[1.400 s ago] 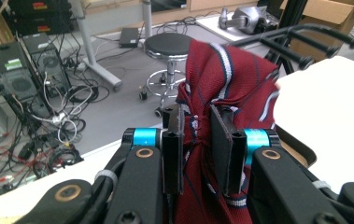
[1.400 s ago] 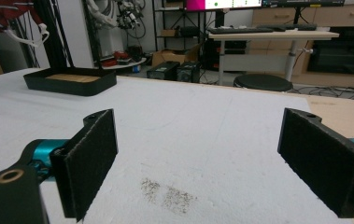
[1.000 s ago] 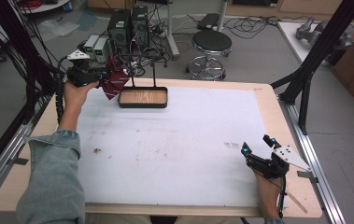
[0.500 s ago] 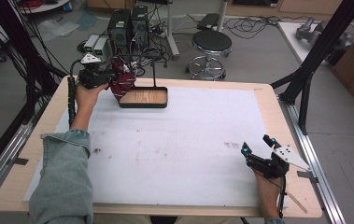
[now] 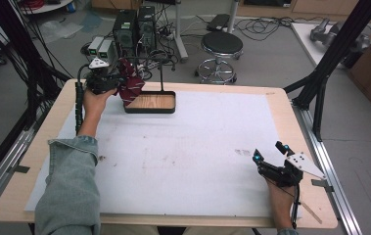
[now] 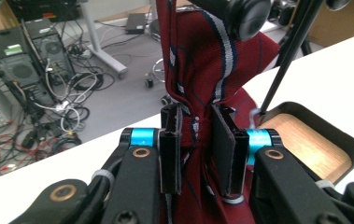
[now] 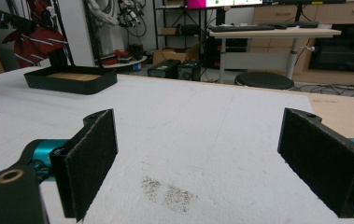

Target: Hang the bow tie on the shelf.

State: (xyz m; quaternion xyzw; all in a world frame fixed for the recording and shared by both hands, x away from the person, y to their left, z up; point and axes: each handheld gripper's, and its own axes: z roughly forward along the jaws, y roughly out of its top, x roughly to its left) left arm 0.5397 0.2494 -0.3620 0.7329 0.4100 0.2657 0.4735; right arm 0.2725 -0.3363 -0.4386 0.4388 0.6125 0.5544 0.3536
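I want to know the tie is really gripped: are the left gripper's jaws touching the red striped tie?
Touching. In the left gripper view, the left gripper has both black pads pressed against the bunched red striped tie, no gap on either side.

woven cloth tie [image 6: 202,60]; wood-floored matt black tray [image 5: 150,109]

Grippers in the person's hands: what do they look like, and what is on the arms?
Both are black, with cyan accents by the fingers. The left gripper has flat black fingers and brass-ringed pivots. The right gripper carries a grey three-cornered plate and a trailing black cable. The left arm wears a denim sleeve.
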